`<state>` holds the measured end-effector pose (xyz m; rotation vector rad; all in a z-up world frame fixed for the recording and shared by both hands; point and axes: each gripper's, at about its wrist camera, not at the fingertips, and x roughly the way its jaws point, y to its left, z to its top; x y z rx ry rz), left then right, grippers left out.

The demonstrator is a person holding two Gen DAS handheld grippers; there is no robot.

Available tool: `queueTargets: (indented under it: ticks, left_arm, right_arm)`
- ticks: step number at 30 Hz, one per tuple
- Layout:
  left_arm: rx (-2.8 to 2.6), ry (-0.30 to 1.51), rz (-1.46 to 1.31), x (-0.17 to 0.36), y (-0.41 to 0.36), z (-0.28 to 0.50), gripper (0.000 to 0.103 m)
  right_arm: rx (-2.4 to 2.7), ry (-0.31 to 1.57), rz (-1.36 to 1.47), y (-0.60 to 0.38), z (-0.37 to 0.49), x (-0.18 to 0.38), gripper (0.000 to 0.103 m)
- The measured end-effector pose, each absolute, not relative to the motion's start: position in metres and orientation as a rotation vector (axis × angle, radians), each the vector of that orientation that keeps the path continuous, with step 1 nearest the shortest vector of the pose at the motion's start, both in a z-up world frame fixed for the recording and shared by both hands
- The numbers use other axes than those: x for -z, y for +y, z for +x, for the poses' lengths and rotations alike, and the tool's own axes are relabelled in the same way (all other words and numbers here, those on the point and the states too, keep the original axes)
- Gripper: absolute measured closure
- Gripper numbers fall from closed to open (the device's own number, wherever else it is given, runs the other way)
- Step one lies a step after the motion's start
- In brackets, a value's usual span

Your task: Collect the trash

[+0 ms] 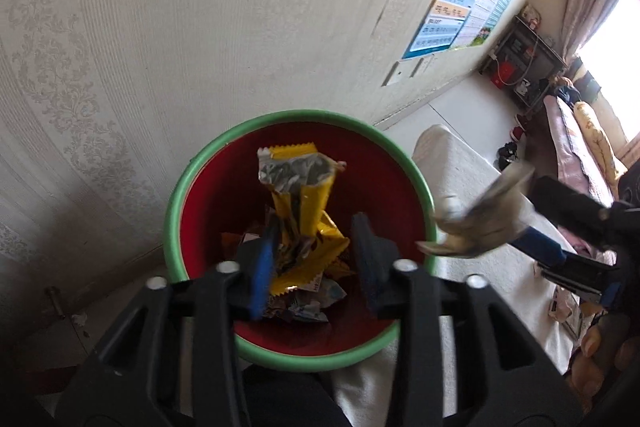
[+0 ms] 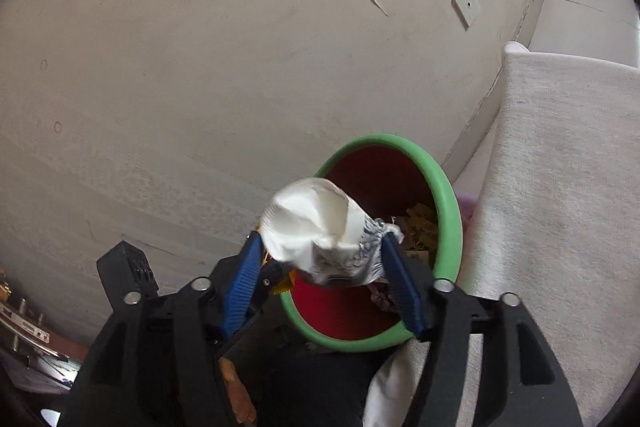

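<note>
Green-rimmed and red inside, the bin [image 1: 176,211] stands against the patterned wall with a layer of wrappers already at its bottom, a sign that much of the collecting is done. Over its mouth hangs the left tool [image 1: 314,259], its blue-padded jaws parted; between them a torn yellow snack wrapper [image 1: 308,211] appears to be dropping free rather than gripped, on its way to join the litter below. Beside it the right tool [image 2: 320,263] arrives at the rim with a crumpled white paper wad [image 2: 316,223] between its pads; the jaws stand fairly wide, and the wad touches the right pad while its grip on the left looks loose, so the release seems under way. By this reading two more pieces are at the point of going in. What remains is hard to judge: a few small scraps [image 1: 560,307] lie on the white cloth [image 2: 560,187] covering the table to the right, too blurred to name, and they may still need picking up.
</note>
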<state>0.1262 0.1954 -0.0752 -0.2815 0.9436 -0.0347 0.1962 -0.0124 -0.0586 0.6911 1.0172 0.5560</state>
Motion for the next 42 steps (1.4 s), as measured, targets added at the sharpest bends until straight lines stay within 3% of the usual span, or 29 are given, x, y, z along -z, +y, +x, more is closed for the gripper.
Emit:
queueTargets:
  ticks: [2,7,15,21,22,24,26,28,35,42]
  left_arm:
    - [0.032,0.937,-0.299,0.075,0.197,0.126,0.052]
    - [0.052,0.948,-0.304,0.078,0.193,0.122,0.051]
    - [0.095,1.002,-0.244,0.092,0.154,0.116,0.050]
    - [0.222,1.023,-0.161,0.090,0.086,0.118,0.050]
    - [0.245,1.025,-0.147,0.089,0.075,0.118,0.050]
    - [0.316,1.029,-0.108,0.086,0.040,0.120,0.050]
    - [0.396,1.027,-0.048,0.084,0.003,0.123,0.044]
    - [0.473,1.016,0.019,0.083,-0.036,0.125,0.043]
    - [0.708,1.022,0.254,0.108,-0.167,0.135,0.043]
    - [0.705,1.094,0.361,0.148,-0.216,0.139,0.043]
  right_arm:
    - [-0.548,1.018,0.699,-0.017,0.194,0.060,0.033]
    - [-0.424,0.978,0.561,-0.057,0.161,0.056,0.033]
    - [0.109,1.017,0.128,-0.207,0.095,0.077,0.033]
    - [0.215,1.134,0.237,-0.278,0.087,0.136,0.034]
    - [0.205,1.152,0.274,-0.283,0.088,0.144,0.035]
    - [0.188,1.186,0.314,-0.282,0.093,0.154,0.058]
    - [0.168,1.176,0.298,-0.277,0.093,0.152,0.071]
    - [0.128,1.152,0.332,-0.279,0.092,0.143,0.078]
    - [0.139,0.935,0.415,-0.304,0.064,0.073,0.081]
    - [0.145,0.859,0.527,-0.329,0.050,0.050,0.080]
